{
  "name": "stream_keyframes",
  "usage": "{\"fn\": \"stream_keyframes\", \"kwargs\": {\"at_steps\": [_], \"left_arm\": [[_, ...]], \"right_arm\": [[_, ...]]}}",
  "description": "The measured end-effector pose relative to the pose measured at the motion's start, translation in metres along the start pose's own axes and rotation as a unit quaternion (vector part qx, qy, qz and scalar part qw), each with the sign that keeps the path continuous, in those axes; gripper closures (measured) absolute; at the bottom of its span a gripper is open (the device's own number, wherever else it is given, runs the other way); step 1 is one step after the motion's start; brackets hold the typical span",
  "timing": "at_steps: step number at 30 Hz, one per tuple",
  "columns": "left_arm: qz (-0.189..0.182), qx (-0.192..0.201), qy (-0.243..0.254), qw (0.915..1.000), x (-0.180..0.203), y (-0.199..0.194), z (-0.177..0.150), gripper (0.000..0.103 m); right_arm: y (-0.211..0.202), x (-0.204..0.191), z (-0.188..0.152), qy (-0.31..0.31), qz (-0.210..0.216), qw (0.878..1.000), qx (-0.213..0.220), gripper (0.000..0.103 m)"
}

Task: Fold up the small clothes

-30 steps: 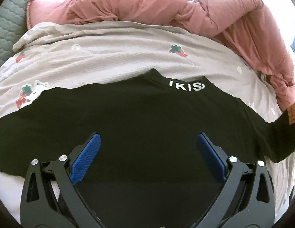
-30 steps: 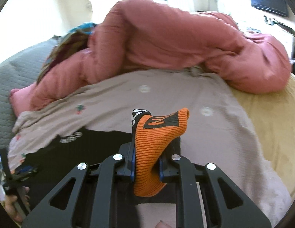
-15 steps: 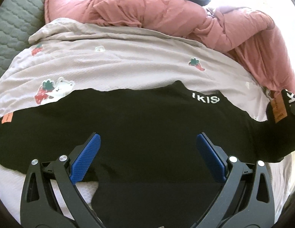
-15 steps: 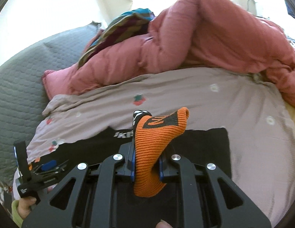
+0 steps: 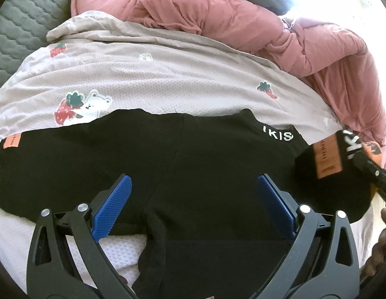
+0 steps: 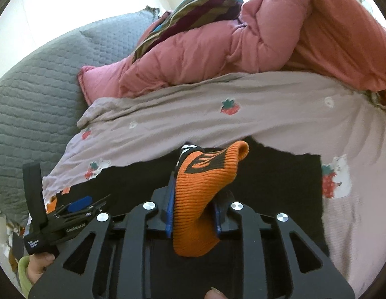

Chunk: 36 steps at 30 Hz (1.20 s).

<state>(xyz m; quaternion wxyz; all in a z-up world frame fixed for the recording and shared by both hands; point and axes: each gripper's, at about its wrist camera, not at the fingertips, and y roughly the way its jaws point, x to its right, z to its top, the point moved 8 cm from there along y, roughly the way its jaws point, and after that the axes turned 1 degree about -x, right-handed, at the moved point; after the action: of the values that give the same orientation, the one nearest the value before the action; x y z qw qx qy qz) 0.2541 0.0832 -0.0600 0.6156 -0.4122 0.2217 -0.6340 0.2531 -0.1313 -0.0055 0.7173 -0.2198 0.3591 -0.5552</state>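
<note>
A small black garment [image 5: 188,164] with white "IKIS" lettering and orange cuffs lies spread on a pale strawberry-print sheet [image 5: 153,74]. My left gripper [image 5: 191,199] is open and empty, hovering over the garment's middle. My right gripper [image 6: 194,194] is shut on the garment's orange ribbed cuff [image 6: 203,199] and holds that sleeve lifted over the black body [image 6: 280,174]. In the left wrist view the lifted sleeve with its orange label [image 5: 327,157] hangs at the right edge. The left gripper also shows in the right wrist view [image 6: 81,205], low at the left.
A rumpled pink duvet [image 5: 242,25] lies piled behind the sheet. A grey quilted cushion [image 6: 31,99] stands at the left. A striped multicolour cloth [image 6: 193,10] lies on the duvet's top. The other orange cuff label [image 5: 12,140] lies at the far left.
My right gripper has carried the orange cuff leftward over the black body, folding the sleeve in. The left gripper stays open and has drawn back toward the near hem.
</note>
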Motion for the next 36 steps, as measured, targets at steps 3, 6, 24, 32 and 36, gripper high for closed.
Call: {"fn": "stream_keyframes", "kwargs": {"at_steps": [3, 6, 24, 32, 36], "left_arm": [[-0.006, -0.003, -0.006, 1.0000, -0.002, 0.001, 0.001, 0.008], [-0.013, -0.004, -0.011, 0.9998, -0.003, 0.002, 0.000, 0.008], [-0.055, -0.026, -0.023, 0.9979, 0.004, 0.028, -0.017, 0.014], [-0.031, -0.019, 0.024, 0.9990, 0.019, 0.039, -0.028, 0.099], [-0.056, 0.018, 0.036, 0.9976, 0.023, 0.012, -0.013, 0.101]], "right_arm": [[-0.002, -0.006, 0.000, -0.003, 0.012, 1.000, 0.005, 0.059], [-0.005, -0.007, 0.001, -0.007, 0.010, 1.000, 0.009, 0.056], [-0.015, 0.077, -0.015, 0.038, -0.081, 0.996, 0.012, 0.043], [-0.020, 0.108, -0.029, 0.064, -0.105, 0.992, 0.008, 0.043], [-0.024, 0.119, -0.031, 0.071, -0.114, 0.991, 0.010, 0.042]]}}
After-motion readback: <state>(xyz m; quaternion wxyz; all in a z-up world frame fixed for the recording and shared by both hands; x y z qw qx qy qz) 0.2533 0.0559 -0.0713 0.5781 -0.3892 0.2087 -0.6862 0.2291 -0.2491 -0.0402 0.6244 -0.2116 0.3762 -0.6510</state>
